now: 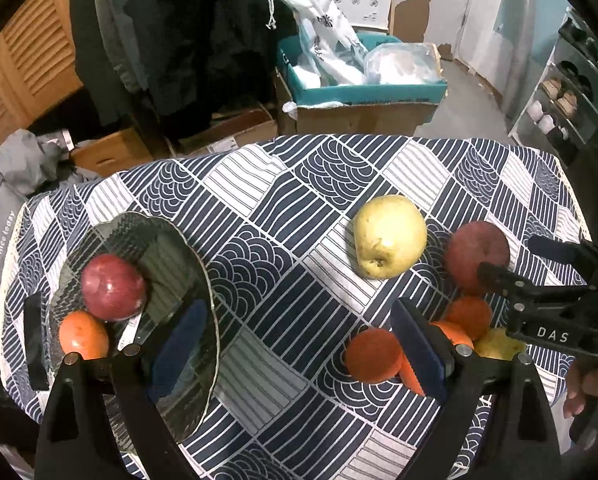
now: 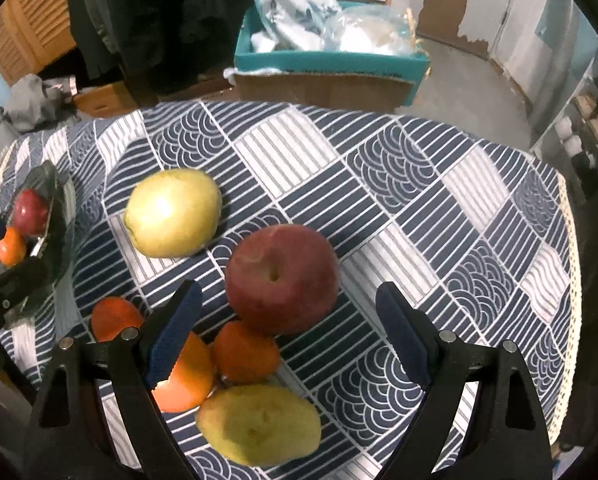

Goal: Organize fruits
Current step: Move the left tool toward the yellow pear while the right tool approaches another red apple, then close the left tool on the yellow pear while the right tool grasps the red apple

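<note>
A dark glass plate (image 1: 187,248) at the table's left holds a red apple (image 1: 113,286) and an orange (image 1: 83,335); it also shows in the right wrist view (image 2: 65,200). My left gripper (image 1: 299,348) is open and empty over the cloth, its left finger above the plate. On the right lie a yellow-green apple (image 2: 173,212), a red apple (image 2: 281,278), three oranges (image 2: 246,352) (image 2: 185,372) (image 2: 115,318) and a yellow pear (image 2: 259,424). My right gripper (image 2: 289,328) is open and empty, with the red apple and one orange between its fingers.
The table wears a navy-and-white patterned cloth (image 2: 419,200). Behind it stand a teal box of bags (image 1: 363,80) on cardboard boxes, hanging dark clothes (image 1: 171,32) and a shoe shelf (image 1: 567,96) at right. The right gripper body (image 1: 547,300) shows in the left wrist view.
</note>
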`<state>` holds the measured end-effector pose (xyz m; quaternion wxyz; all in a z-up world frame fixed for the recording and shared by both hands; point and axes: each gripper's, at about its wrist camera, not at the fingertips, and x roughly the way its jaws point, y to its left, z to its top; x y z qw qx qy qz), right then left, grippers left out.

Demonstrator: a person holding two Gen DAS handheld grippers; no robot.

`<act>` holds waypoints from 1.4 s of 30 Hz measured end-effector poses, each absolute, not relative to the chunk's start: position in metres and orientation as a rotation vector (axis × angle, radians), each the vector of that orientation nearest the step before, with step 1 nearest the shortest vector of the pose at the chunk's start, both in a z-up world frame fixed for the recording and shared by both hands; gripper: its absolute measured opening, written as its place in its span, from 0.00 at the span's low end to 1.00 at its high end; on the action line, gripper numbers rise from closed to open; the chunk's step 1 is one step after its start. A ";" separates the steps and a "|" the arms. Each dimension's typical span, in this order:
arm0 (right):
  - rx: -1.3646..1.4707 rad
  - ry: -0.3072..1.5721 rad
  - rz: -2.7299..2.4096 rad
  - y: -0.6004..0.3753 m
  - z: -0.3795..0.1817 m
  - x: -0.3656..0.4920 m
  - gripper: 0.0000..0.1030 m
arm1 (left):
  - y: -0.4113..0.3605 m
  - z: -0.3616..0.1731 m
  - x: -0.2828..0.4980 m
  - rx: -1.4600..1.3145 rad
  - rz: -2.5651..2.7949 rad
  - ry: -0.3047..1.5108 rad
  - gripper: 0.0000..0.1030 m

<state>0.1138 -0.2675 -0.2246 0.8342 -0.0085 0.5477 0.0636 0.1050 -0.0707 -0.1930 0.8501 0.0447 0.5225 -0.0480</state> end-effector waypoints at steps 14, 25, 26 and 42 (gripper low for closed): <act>-0.005 1.231 0.155 -0.267 -0.259 0.133 0.86 | -0.078 -0.213 0.120 0.109 -0.115 1.136 0.92; 0.012 1.229 0.188 -0.267 -0.265 0.135 0.74 | -0.097 -0.216 0.136 0.102 -0.175 1.130 0.92; 0.012 1.227 0.182 -0.269 -0.265 0.134 0.74 | -0.100 -0.217 0.137 0.098 -0.184 1.131 0.92; -0.039 1.141 0.078 -0.299 -0.246 0.130 0.74 | -0.144 -0.249 0.168 0.142 -0.244 1.203 0.91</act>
